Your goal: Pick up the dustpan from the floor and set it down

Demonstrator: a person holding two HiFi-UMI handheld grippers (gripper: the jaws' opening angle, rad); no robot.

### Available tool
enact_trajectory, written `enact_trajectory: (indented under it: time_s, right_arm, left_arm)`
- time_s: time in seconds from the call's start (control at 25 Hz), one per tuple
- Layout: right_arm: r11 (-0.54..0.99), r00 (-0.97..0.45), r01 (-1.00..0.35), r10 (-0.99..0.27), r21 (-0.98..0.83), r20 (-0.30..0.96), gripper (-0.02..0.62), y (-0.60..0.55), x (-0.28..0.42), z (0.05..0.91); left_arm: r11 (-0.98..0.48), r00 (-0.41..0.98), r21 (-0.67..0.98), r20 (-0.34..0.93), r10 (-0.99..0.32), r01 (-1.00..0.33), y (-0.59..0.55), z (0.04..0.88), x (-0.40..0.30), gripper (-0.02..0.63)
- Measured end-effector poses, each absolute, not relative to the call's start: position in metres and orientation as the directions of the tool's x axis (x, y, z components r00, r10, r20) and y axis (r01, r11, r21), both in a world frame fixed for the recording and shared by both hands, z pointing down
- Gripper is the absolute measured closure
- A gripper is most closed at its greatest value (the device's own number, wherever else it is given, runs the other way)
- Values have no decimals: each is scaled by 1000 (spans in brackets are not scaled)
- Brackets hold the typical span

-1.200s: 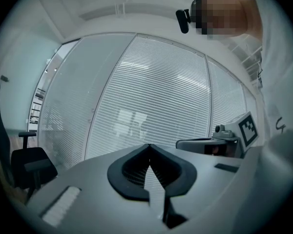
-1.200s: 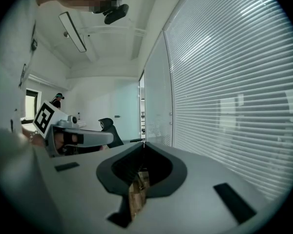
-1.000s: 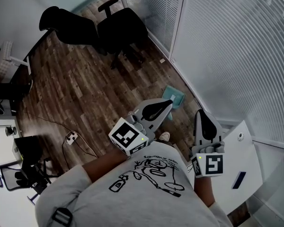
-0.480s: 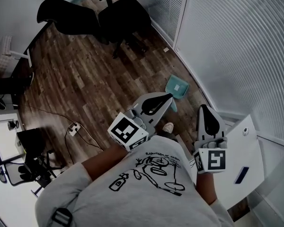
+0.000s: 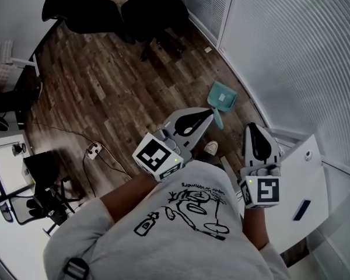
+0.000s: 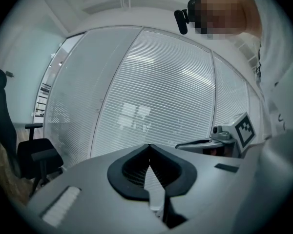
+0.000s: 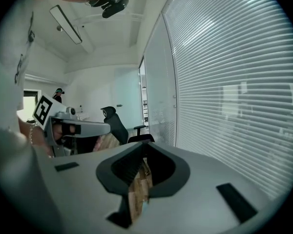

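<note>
Lying on floor by blinds: teal dustpan; L gripper, R gripper closed.

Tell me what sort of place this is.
Most likely an office. Black swivel chairs stand on a wood-pattern floor, slatted blinds cover the long wall on the right, and a power strip with its cable lies on the floor.
</note>
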State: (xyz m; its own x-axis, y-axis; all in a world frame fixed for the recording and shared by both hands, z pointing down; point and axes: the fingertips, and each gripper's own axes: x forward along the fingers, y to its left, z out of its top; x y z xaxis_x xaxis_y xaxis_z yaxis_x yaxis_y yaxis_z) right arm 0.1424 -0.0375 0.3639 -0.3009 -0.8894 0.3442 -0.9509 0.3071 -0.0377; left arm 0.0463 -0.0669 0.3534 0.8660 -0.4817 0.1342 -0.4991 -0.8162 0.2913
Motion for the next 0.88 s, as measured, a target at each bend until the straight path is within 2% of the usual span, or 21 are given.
enact_trajectory:
  time_s: [0.36, 0.6, 0.88]
  right_arm:
    - [346, -335, -937, -860, -43, 385, 588, -44, 130, 394]
    - [369, -353, -928, -816, -56, 457, 587, -48, 124, 442]
    - [412, -394, -906, -732, -99, 556, 515, -43, 118, 517]
  left_arm:
    - [-812, 863, 293, 149, -483, -505, -67, 364, 42, 604]
    - [-807, 860, 298, 145, -489, -509, -69, 361, 38, 604]
    - [-806, 857, 294, 142, -495, -514, -72, 360, 36, 604]
